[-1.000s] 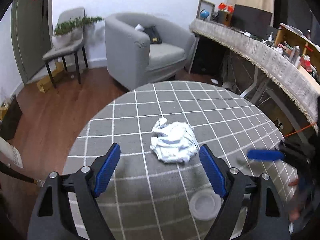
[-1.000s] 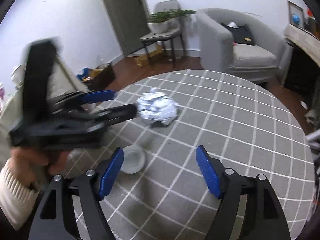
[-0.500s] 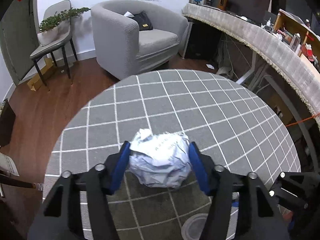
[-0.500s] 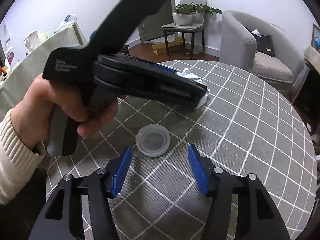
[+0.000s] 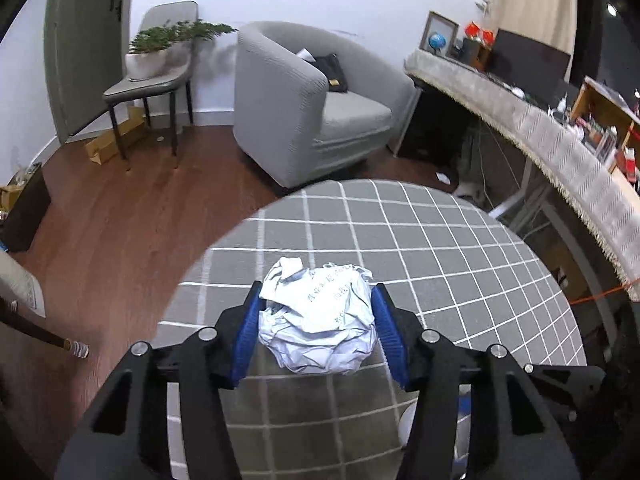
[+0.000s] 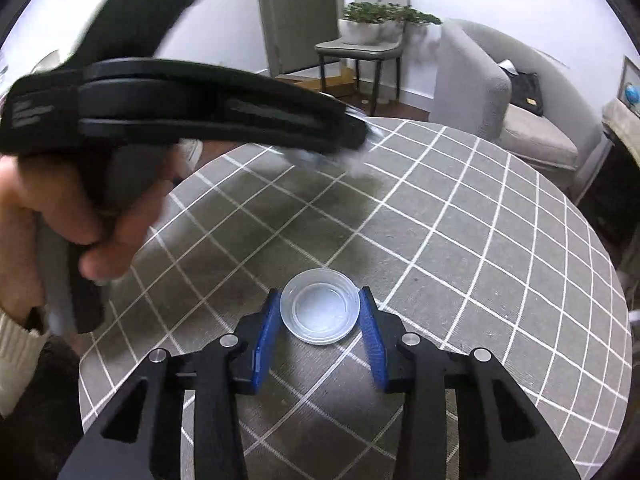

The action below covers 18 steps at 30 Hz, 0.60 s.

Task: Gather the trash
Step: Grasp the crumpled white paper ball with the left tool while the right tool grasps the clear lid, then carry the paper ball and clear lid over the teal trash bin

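Note:
My left gripper (image 5: 316, 330) is shut on a crumpled ball of white paper (image 5: 318, 322) and holds it above the round table with the grey checked cloth (image 5: 460, 264). My right gripper (image 6: 319, 330) is closed against both sides of a clear round plastic lid (image 6: 319, 311) that lies on the cloth (image 6: 460, 248). In the right wrist view the left gripper's black body and the hand that holds it fill the upper left, blurred.
A grey armchair (image 5: 308, 104) and a chair bearing a potted plant (image 5: 160, 60) stand beyond the table. A long cluttered counter (image 5: 560, 140) runs along the right. Wooden floor (image 5: 100, 220) lies to the left.
My left gripper closed on the paper ball and lifted it off the table. My right gripper moved forward and closed around the plastic lid.

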Available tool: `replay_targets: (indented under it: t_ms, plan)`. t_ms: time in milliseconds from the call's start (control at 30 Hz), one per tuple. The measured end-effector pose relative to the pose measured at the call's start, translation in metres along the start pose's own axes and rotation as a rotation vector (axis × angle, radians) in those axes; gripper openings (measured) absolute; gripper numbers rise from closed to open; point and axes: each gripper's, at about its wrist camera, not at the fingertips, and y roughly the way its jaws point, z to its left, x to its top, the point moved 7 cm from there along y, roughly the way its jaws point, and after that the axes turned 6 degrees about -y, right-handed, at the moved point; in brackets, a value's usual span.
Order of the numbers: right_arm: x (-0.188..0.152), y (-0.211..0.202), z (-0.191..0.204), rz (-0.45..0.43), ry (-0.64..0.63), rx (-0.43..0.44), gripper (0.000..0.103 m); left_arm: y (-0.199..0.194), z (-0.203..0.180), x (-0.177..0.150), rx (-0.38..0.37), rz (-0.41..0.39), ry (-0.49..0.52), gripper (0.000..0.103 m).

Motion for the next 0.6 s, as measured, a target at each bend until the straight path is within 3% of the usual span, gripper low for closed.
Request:
replay_targets:
  t_ms: [200,367,600]
  plan:
    - [0.01,-0.008,-0.011,-0.039,0.057,-0.053,0.04,-0.039,0.02,0.004,0.051,-0.103,0.022,0.057]
    - [0.015,-0.018,-0.031,-0.093,0.17,-0.088,0.04,-0.06,0.033,-0.003,0.036,-0.14,-0.026,0.057]
    - [0.009,-0.038,-0.031,-0.174,0.287,-0.093,0.04,-0.085,0.036,-0.033,0.058,-0.153,0.021,0.057]
